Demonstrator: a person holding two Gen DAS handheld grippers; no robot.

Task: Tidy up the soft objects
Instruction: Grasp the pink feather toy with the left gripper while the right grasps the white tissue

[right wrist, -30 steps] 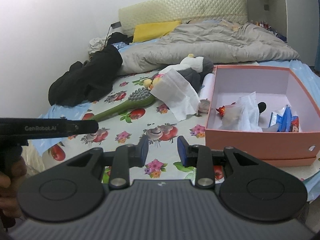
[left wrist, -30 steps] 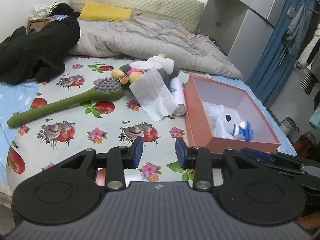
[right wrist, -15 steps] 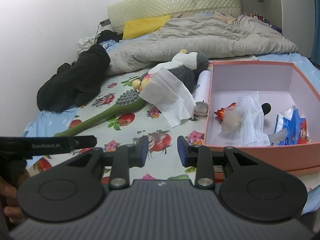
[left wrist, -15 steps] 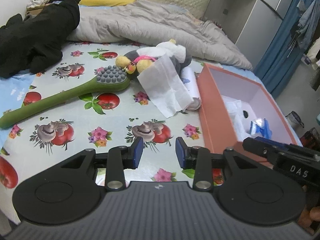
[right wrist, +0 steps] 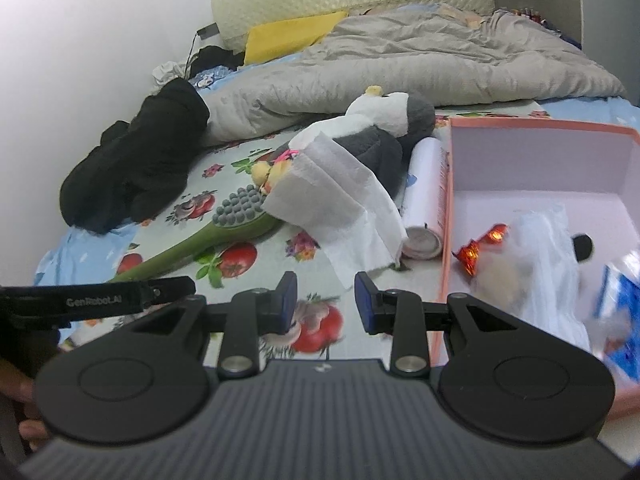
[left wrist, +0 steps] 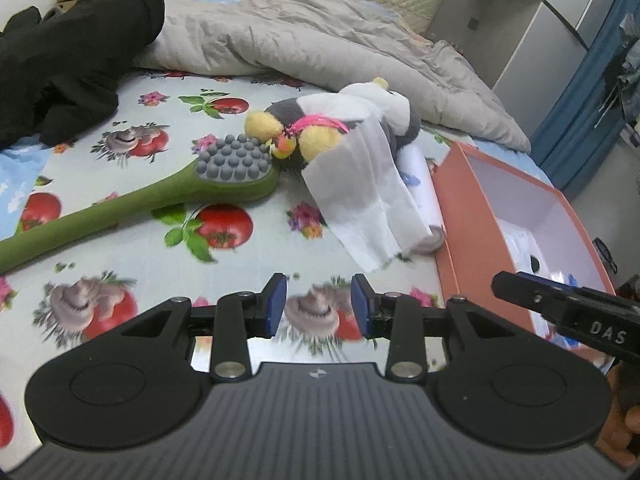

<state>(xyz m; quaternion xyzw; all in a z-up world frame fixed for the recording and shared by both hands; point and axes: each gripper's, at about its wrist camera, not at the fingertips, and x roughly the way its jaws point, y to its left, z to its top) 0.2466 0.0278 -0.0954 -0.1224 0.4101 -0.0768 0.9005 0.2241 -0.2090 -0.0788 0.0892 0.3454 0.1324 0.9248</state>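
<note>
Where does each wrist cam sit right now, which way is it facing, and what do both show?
Left wrist: on the left claw, angled down over the bed toward the plush toy; the right claw's arm shows at right.
Right wrist: on the right claw, facing the tissue and pink box; the left claw's arm shows at left.
Shared: toy, tissue, green brush, box.
</note>
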